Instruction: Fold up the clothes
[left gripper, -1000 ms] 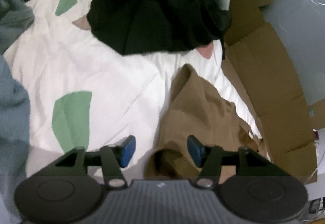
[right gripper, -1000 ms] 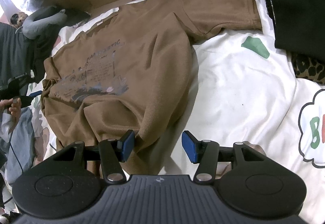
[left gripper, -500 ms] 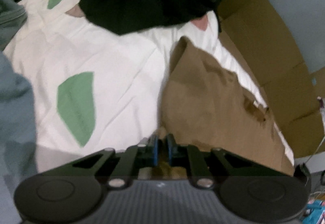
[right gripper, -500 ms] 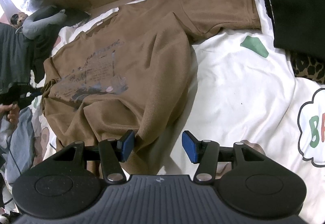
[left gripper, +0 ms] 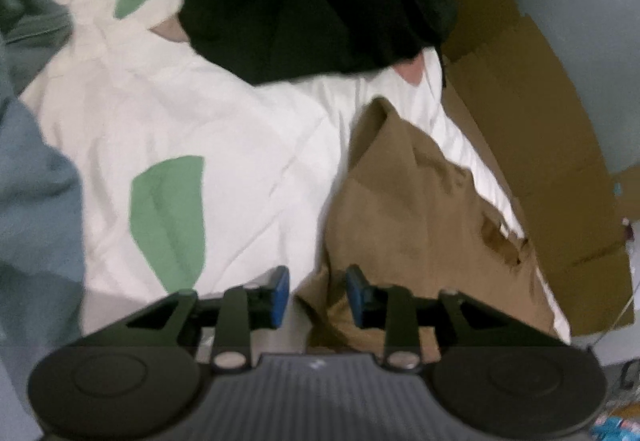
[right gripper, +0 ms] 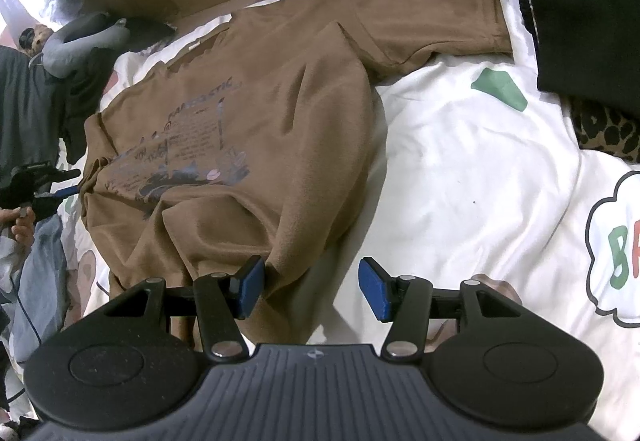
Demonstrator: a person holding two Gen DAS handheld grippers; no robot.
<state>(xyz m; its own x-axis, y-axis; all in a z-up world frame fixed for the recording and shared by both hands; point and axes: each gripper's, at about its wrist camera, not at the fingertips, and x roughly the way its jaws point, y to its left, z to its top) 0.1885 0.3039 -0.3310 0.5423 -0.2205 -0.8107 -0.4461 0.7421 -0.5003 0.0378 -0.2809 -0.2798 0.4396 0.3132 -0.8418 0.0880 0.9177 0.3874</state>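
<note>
Left wrist view: left hand-held gripper (left gripper: pixel 318 295) just reopened, brown T-shirt (left gripper: pixel 420 225) edge loose between jaws. Right hand-held gripper (right gripper: pixel 314 287) apart over hem. T-shirt spread on bed (right gripper: pixel 480 177).

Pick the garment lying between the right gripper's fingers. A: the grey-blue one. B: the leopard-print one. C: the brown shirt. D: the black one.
C: in the right wrist view the hem of the brown shirt lies inside the open right gripper, against its left pad, while the white bedsheet fills the rest of the gap.
</note>
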